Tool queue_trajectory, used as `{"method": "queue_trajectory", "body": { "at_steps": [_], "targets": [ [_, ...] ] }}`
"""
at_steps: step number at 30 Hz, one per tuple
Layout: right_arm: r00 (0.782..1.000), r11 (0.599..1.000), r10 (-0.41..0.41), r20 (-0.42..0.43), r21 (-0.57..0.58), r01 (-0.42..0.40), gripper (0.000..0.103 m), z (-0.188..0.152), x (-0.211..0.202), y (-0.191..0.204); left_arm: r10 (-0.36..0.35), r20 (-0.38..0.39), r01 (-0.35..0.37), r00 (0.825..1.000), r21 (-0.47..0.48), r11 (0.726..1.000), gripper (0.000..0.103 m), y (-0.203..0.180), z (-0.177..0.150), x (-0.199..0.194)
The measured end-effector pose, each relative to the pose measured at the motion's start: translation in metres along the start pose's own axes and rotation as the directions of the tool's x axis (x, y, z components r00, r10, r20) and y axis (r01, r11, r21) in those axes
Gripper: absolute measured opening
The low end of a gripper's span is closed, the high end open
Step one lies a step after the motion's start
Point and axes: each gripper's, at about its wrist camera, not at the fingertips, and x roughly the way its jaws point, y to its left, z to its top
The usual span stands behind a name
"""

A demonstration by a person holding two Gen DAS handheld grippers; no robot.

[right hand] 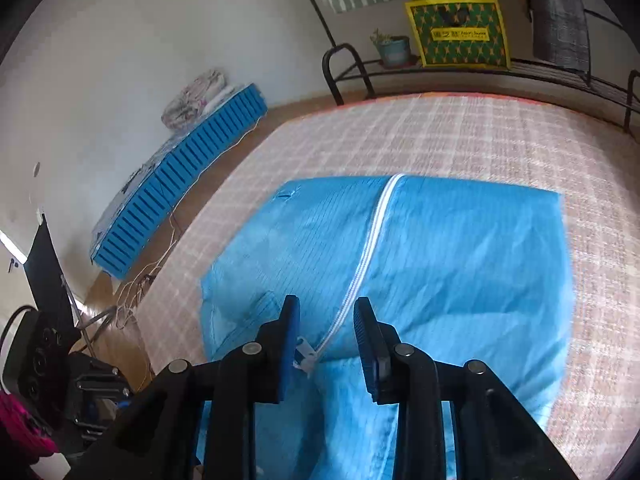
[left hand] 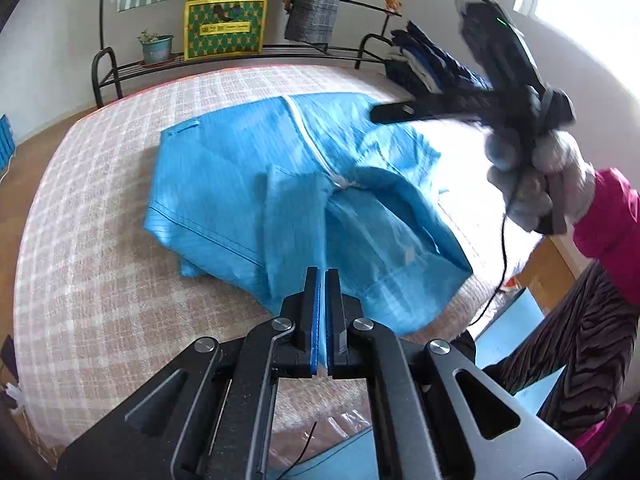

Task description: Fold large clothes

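Left tongs [left hand: 322,280] low in the middle, blue pads pressed together on a fold of the blue garment [left hand: 240,184]; garment spread just beyond them on the checked bed [left hand: 100,240], white zip [left hand: 308,140] running away from the tips; right tongs [left hand: 400,111] up and to the right, blurred, fingers pointing left over the garment's far edge, gripped by a grey-gloved hand [left hand: 536,176] in a pink sleeve [left hand: 612,216]; far beyond, a black rack [left hand: 108,76] with a potted plant [left hand: 156,49] and a green-and-yellow box [left hand: 225,29].
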Motion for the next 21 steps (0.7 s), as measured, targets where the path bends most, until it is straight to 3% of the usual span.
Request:
{"method": "queue_trajectory", "body": {
  "at_steps": [3,5,7,10,12,16,19,21],
  "targets": [
    [0.994,0.992,-0.105,0.037,-0.059,0.107,0.034,-0.019,-0.019,-0.003,-0.002,0.013,0.003,1.0,-0.107,0.994,0.0,0.03,0.023,0.002],
    [0.991,0.991,-0.132,0.01,0.0,0.132,0.034,-0.025,-0.018,-0.019,-0.009,0.016,0.012,1.0,-0.153,0.988,0.0,0.044,0.039,0.009],
    [0.989,0.988,-0.144,-0.015,0.055,0.145,0.035,-0.025,-0.015,-0.036,0.062,0.033,-0.056,0.998,-0.146,0.988,0.0,0.052,0.056,0.018],
    [0.985,0.981,-0.17,-0.036,0.09,0.173,0.035,-0.028,-0.011,-0.046,0.083,0.01,-0.08,0.997,-0.183,0.98,0.0,0.068,0.071,0.043],
    [0.971,0.97,-0.222,-0.087,0.079,0.229,0.032,-0.034,-0.004,-0.048,0.145,-0.018,-0.146,0.989,-0.187,0.971,0.0,0.079,0.069,0.064],
    [0.949,0.963,-0.264,-0.174,0.004,0.268,0.032,-0.056,0.007,-0.045,0.111,-0.152,-0.142,0.982,-0.208,0.968,0.0,0.096,0.038,0.102],
    [0.956,0.973,-0.221,-0.192,0.017,0.228,0.032,-0.057,-0.004,-0.043,0.114,-0.134,-0.139,0.984,-0.192,0.971,0.0,0.098,0.038,0.093],
    [0.973,0.982,-0.175,-0.151,0.045,0.184,0.032,-0.049,-0.022,-0.043,0.122,-0.089,-0.138,0.989,-0.209,0.968,0.0,0.102,0.048,0.079]
  ]
}}
